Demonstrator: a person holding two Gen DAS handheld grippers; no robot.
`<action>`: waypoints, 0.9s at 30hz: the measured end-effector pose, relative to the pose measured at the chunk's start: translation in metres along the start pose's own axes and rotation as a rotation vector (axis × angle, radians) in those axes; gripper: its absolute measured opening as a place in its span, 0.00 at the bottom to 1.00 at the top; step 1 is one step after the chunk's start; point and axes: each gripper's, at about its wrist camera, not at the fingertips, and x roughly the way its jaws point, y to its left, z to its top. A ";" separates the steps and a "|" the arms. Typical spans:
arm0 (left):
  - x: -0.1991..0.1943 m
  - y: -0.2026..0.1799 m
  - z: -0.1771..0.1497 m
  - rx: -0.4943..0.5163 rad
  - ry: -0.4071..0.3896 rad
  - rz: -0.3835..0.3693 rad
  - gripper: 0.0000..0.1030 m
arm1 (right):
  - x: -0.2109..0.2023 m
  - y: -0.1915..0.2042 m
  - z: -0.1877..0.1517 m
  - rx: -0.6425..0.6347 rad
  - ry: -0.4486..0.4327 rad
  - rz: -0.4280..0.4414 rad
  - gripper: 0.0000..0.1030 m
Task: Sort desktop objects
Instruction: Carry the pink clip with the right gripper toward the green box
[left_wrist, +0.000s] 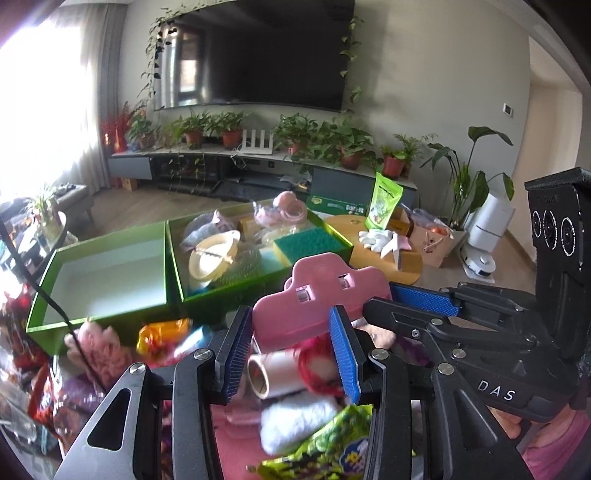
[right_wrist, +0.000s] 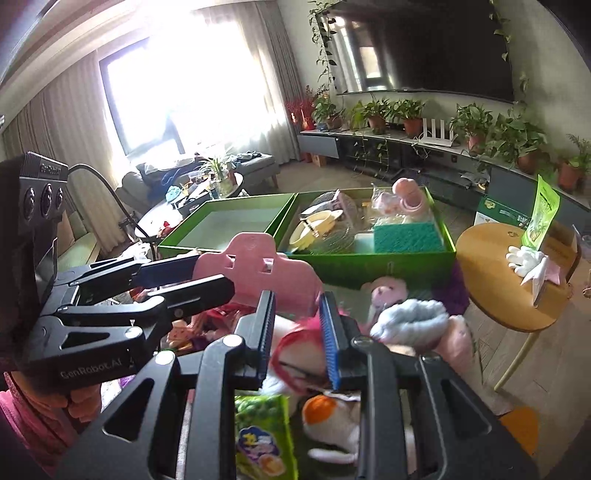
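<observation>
Both tongs are on one pink clip (left_wrist: 317, 291). The left gripper (left_wrist: 291, 343) pinches its near edge between blue pads (left_wrist: 341, 347); the right gripper (right_wrist: 295, 325) bites the other side, and seen from the left camera its pads clamp the clip's right end. Two grips likely because the piece is wide and flat. It hangs above the toy clutter, just short of two green boxes. The full box (left_wrist: 334, 254) sits dead ahead, the empty box (left_wrist: 48, 273) to its left: probably one is the destination.
</observation>
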 end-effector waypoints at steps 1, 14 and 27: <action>0.003 -0.001 0.004 0.005 -0.002 -0.001 0.41 | 0.001 -0.002 0.003 0.001 -0.003 -0.002 0.25; 0.041 0.000 0.047 0.059 -0.011 -0.006 0.41 | 0.029 -0.041 0.043 0.008 -0.036 -0.021 0.29; 0.084 0.016 0.087 0.053 0.016 -0.022 0.41 | 0.069 -0.073 0.079 0.027 -0.033 -0.010 0.29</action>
